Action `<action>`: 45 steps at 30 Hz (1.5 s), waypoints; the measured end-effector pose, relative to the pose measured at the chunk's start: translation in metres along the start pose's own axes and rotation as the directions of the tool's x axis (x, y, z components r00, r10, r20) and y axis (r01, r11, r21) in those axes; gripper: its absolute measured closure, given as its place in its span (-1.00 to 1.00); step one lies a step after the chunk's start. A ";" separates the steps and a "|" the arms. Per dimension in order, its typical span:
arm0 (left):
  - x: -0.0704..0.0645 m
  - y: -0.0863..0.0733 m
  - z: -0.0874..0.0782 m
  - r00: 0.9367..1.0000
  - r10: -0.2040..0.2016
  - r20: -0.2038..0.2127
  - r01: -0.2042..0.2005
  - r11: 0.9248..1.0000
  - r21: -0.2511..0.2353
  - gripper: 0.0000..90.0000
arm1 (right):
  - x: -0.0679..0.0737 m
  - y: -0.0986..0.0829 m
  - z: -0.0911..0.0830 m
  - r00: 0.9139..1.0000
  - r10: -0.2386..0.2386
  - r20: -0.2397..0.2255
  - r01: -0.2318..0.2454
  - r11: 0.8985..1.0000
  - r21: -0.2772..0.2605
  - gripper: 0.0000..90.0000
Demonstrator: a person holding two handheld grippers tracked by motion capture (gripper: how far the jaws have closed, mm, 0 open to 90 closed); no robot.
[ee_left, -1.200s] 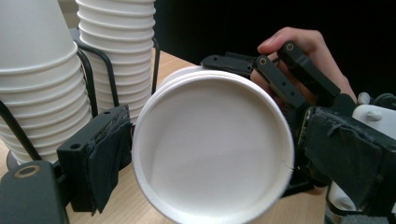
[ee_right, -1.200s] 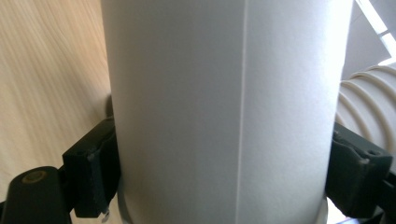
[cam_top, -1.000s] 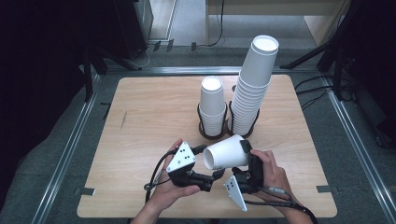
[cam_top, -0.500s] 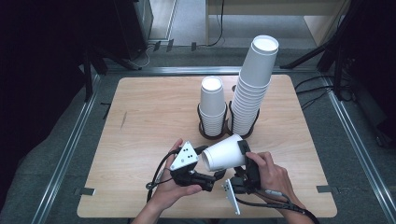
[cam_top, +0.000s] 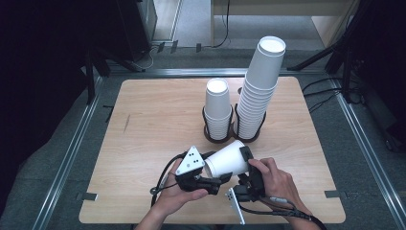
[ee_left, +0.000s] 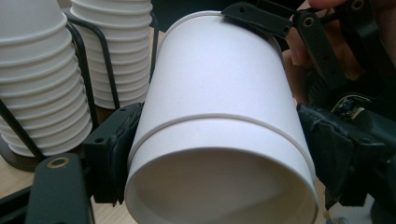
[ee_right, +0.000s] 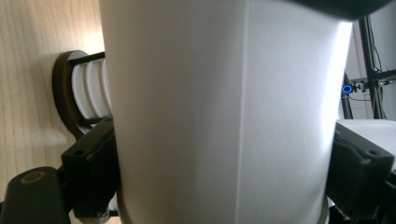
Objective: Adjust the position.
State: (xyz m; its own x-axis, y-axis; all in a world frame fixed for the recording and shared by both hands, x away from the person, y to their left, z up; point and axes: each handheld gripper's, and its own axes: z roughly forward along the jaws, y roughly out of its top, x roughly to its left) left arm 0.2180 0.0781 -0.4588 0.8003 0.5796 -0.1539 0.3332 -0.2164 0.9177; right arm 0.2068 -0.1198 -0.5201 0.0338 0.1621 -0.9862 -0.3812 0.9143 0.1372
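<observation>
A white paper cup [cam_top: 229, 159] is held on its side above the near edge of the wooden counter [cam_top: 153, 120], caught between two sets of hand-held tongs. In the high view, the left tongs [cam_top: 210, 178] meet the cup at its wide, open end, which points toward the person's left hand [cam_top: 179, 196], while the right tongs [cam_top: 248, 165] take it nearer its closed base, which points up and away toward the racks.

The left gripper view looks straight into the cup's [ee_left: 219, 140] open mouth: one black jaw presses the wall at either side just behind the rim, so the left tongs [ee_left: 219, 154] are clamped on the cup. A thin seam line rings the wall there, which may be the rim of a second cup nested inside; the pictures do not settle it. A jaw of the other tongs lies across the far end of the cup.

In the right gripper view the cup's [ee_right: 224, 116] wall stands between the jaws, both pads against it: the right tongs [ee_right: 219, 172] grip it too.

Behind, a short stack of cups [cam_top: 218, 108] and a tall stack of cups [cam_top: 258, 91] stand side by side in dark wire holders, well apart from the held cup.
</observation>
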 end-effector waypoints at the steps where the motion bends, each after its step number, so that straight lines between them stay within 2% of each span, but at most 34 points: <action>1: 0.000 0.000 0.000 1.000 0.006 0.001 -0.006 1.000 0.004 -0.58 | 0.001 0.000 0.000 1.000 0.003 -0.001 -0.003 1.000 0.001 -0.74; 9: 0.001 -0.001 0.000 1.000 0.017 0.014 -0.017 1.000 0.004 -0.52 | 0.001 -0.002 0.000 1.000 -0.011 0.005 0.011 1.000 -0.011 -0.85; 14: 0.001 -0.002 0.000 0.999 0.028 0.022 -0.028 1.000 0.002 -0.47 | 0.000 -0.004 0.000 1.000 -0.006 -0.016 0.006 1.000 -0.011 -0.97; 20: 0.003 -0.002 -0.002 0.999 0.018 0.026 -0.018 1.000 -0.013 -0.47 | -0.004 -0.006 0.000 0.999 0.035 -0.024 -0.035 0.999 -0.011 -1.00; 22: 0.006 -0.002 -0.003 1.000 0.009 0.016 -0.008 1.000 -0.022 -0.47 | -0.006 -0.007 -0.001 0.998 0.054 -0.032 -0.055 0.998 -0.012 -1.00; 26: 0.011 -0.003 -0.006 1.000 -0.013 -0.004 0.013 0.999 -0.045 -0.47 | -0.012 -0.009 -0.003 0.994 0.099 -0.049 -0.100 0.995 -0.009 -1.00; 30: 0.014 -0.002 -0.008 1.000 -0.015 -0.018 0.014 0.998 -0.055 -0.47 | -0.019 -0.011 -0.004 0.987 0.149 -0.058 -0.149 0.989 -0.004 -1.00; 33: 0.015 -0.002 -0.010 0.999 -0.022 -0.025 0.021 0.997 -0.069 -0.47 | -0.024 -0.013 -0.004 0.974 0.215 -0.066 -0.215 0.977 0.004 -1.00; 37: 0.017 -0.001 -0.013 0.999 -0.024 -0.045 0.020 0.996 -0.088 -0.47 | -0.031 -0.014 -0.005 0.958 0.278 -0.066 -0.278 0.960 0.010 -1.00; 39: 0.018 -0.002 -0.014 0.998 -0.028 -0.048 0.024 0.995 -0.093 -0.47 | -0.033 -0.014 -0.005 0.944 0.322 -0.074 -0.322 0.947 0.013 -1.00; 40: 0.019 -0.001 -0.014 0.998 -0.030 -0.052 0.025 0.995 -0.098 -0.47 | -0.033 -0.014 -0.005 0.944 0.322 -0.074 -0.322 0.947 0.013 -1.00; 41: 0.020 -0.001 -0.016 0.998 -0.038 -0.058 0.032 0.994 -0.107 -0.47 | -0.036 -0.013 -0.006 0.930 0.356 -0.088 -0.356 0.934 0.009 -1.00; 42: 0.020 -0.001 -0.016 0.997 -0.042 -0.062 0.035 0.993 -0.111 -0.47 | -0.037 -0.012 -0.006 0.923 0.373 -0.097 -0.374 0.928 0.008 -1.00; 43: 0.020 -0.001 -0.016 0.997 -0.042 -0.062 0.035 0.993 -0.111 -0.47 | -0.037 -0.012 -0.006 0.923 0.373 -0.097 -0.374 0.928 0.008 -1.00; 44: 0.022 -0.001 -0.017 0.997 -0.043 -0.067 0.035 0.993 -0.116 -0.47 | -0.038 -0.011 -0.007 0.910 0.399 -0.112 -0.401 0.916 0.006 -1.00; 45: 0.023 -0.001 -0.018 0.996 -0.047 -0.071 0.038 0.992 -0.121 -0.47 | -0.038 -0.011 -0.007 0.903 0.413 -0.119 -0.415 0.910 0.007 -1.00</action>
State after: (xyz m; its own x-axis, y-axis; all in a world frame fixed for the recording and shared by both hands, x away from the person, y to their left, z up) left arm 0.2268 0.1054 -0.4567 0.7465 0.6432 -0.1707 0.3008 -0.0974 0.9487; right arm 0.2031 -0.1386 -0.4846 -0.2369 0.4797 -0.8448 -0.3548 0.7668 0.5349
